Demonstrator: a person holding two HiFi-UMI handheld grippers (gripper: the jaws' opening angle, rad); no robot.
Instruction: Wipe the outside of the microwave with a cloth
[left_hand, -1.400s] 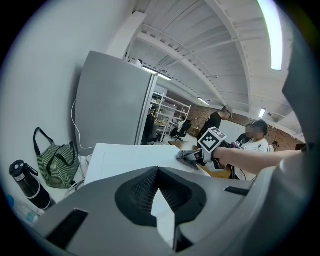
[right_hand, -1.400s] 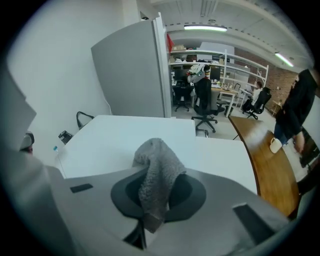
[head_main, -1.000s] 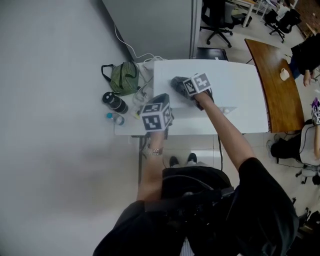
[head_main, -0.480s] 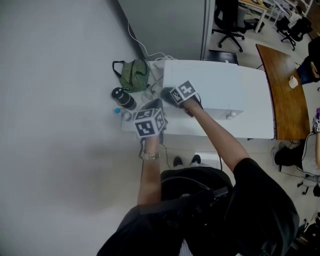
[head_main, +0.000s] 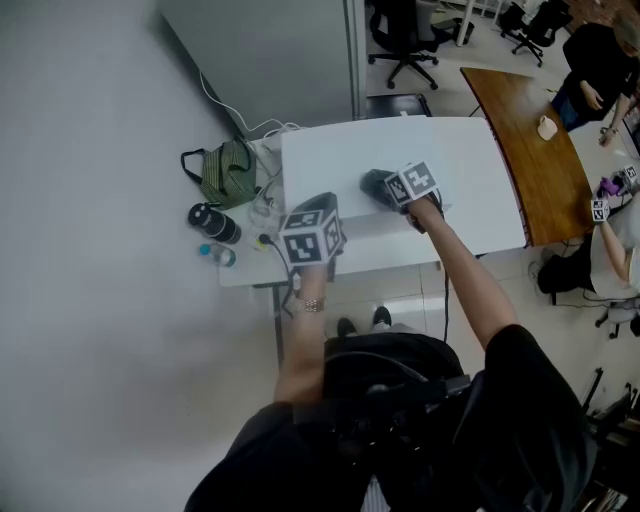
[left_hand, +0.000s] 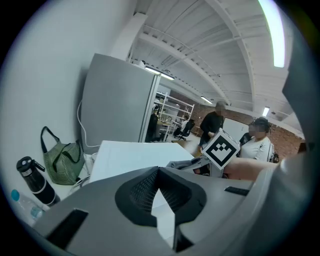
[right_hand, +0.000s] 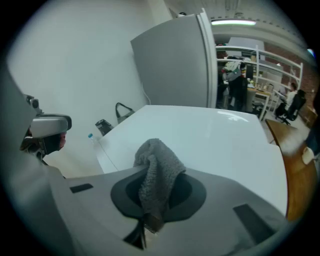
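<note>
The white microwave (head_main: 400, 150) stands on a white table, and I look down on its flat top. My right gripper (head_main: 385, 190) rests on that top near the front middle, shut on a grey cloth (head_main: 373, 186). In the right gripper view the cloth (right_hand: 157, 175) bunches up between the jaws over the white top (right_hand: 215, 135). My left gripper (head_main: 318, 208) hovers at the microwave's front left corner, shut with nothing in it. In the left gripper view its jaws (left_hand: 159, 172) point along the white top (left_hand: 130, 155) toward the right gripper's marker cube (left_hand: 220, 148).
Left of the microwave sit a green striped bag (head_main: 228, 172), a black bottle (head_main: 215, 222), a small blue-capped bottle (head_main: 217, 254) and loose cables (head_main: 262, 205). A grey cabinet (head_main: 270, 50) stands behind. A wooden table (head_main: 520, 140), office chairs and people are at the right.
The right gripper with the cloth slid to the microwave top's left edge, then back right toward the middle. The left gripper stayed by the front left corner.
</note>
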